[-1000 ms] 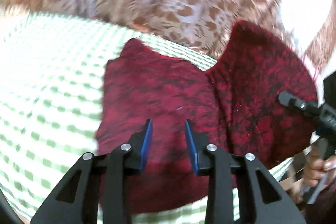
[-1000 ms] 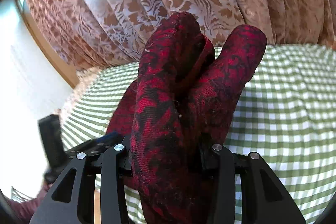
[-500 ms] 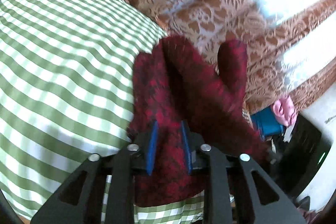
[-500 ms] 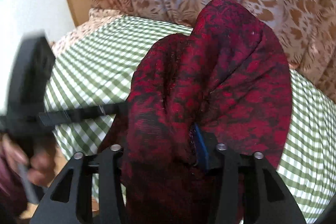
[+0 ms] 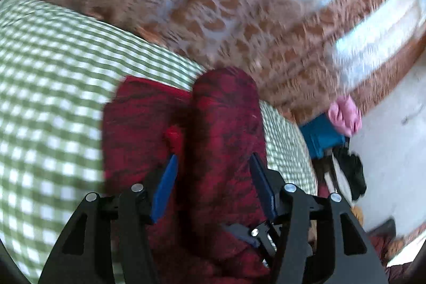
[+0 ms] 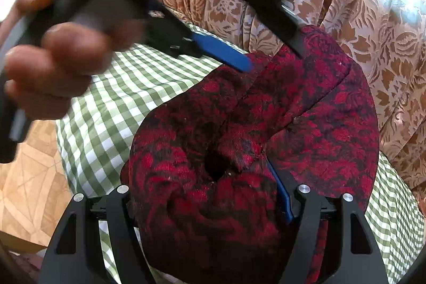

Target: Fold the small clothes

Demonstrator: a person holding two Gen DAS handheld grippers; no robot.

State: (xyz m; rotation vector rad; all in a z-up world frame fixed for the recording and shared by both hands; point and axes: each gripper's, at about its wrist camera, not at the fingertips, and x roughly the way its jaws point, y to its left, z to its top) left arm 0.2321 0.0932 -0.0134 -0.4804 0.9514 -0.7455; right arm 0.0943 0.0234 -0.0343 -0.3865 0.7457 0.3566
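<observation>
A dark red patterned garment [image 5: 149, 124] lies bunched on the green checked tablecloth [image 5: 48, 76]. My left gripper [image 5: 213, 164] is open, its blue pads on either side of a raised fold [image 5: 226, 111] of the garment. In the right wrist view the garment [image 6: 306, 119] is bunched between my right gripper's jaws, which are shut on it [image 6: 210, 201]. The left gripper's blue pad [image 6: 221, 52] and the hand holding it [image 6: 58, 65] reach in from the upper left over the cloth.
Brown floral curtains [image 6: 372, 17] hang behind the table. A blue box [image 5: 322, 135] with a pink cloth [image 5: 344, 116] stands off the table's right end, by a white wall. Tiled floor [image 6: 29, 172] shows at the left.
My left gripper has opened wider around the raised fold. The garment has been gathered into a tighter bunch, and the left gripper now passes close over the right one.
</observation>
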